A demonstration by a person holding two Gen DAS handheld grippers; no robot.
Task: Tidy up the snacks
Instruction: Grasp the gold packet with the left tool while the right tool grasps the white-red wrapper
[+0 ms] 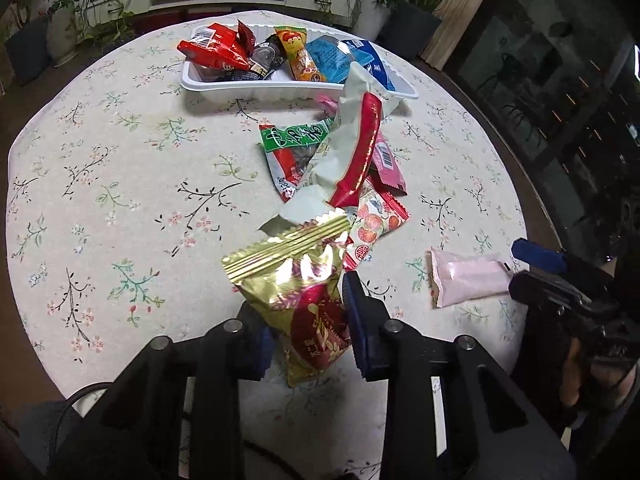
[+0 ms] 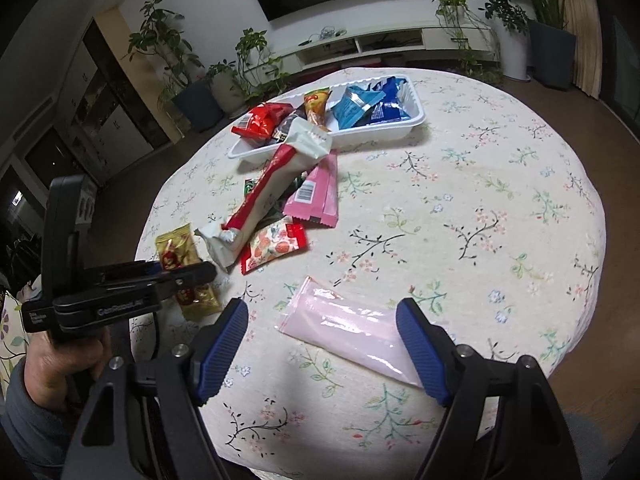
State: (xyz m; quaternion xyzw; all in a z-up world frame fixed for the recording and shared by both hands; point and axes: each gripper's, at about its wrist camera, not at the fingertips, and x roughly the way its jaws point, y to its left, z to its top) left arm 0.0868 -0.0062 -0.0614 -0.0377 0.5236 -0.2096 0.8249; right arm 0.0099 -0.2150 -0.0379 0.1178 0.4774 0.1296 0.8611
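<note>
Floral-clothed surface (image 1: 120,200), plants behind. The left gripper (image 1: 308,320) has its jaws clenched on the gold pack (image 1: 296,280); its red label's writing is unreadable. The right gripper (image 2: 324,344) jaws are spread around the pink pouch (image 2: 348,328), not pressing. The white tray (image 2: 400,128) holds snacks.
</note>
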